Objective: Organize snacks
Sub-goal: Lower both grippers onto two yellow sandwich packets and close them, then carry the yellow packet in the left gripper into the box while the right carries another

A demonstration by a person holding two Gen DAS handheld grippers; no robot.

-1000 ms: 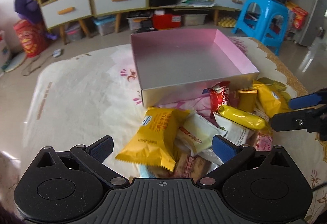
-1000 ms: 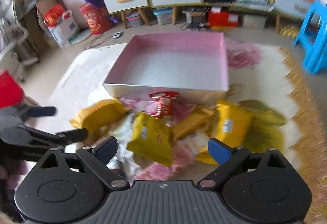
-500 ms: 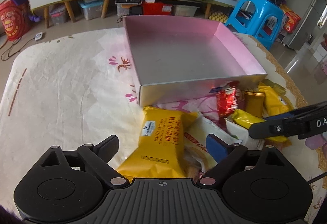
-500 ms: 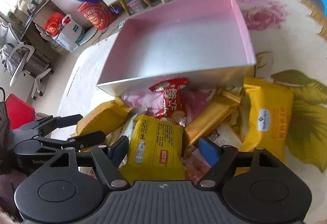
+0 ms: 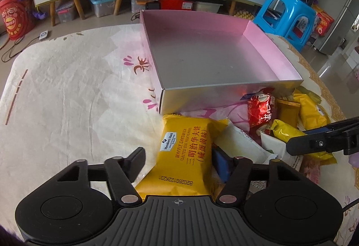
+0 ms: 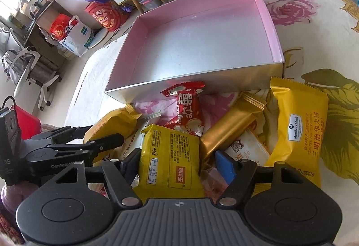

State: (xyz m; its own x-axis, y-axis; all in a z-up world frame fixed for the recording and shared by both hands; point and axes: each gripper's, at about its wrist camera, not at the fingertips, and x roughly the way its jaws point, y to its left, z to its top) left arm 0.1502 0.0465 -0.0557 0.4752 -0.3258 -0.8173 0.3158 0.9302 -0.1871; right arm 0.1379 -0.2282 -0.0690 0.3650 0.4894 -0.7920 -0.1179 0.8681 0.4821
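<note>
Left wrist view had the left gripper (image 5: 179, 161) spread wide around a yellow waffle pack (image 5: 186, 154) at bottom centre, fingers not squeezing it. Pink box (image 5: 228, 96) sat just above, mid-frame. Right wrist view showed the right gripper (image 6: 178, 164) also wide open, straddling a yellow pouch (image 6: 170, 160) low in frame, with a red candy (image 6: 187, 109) just above it.

Wrapped snacks (image 6: 170, 156) heaped before pink box (image 6: 264, 12); box bare inside
</note>
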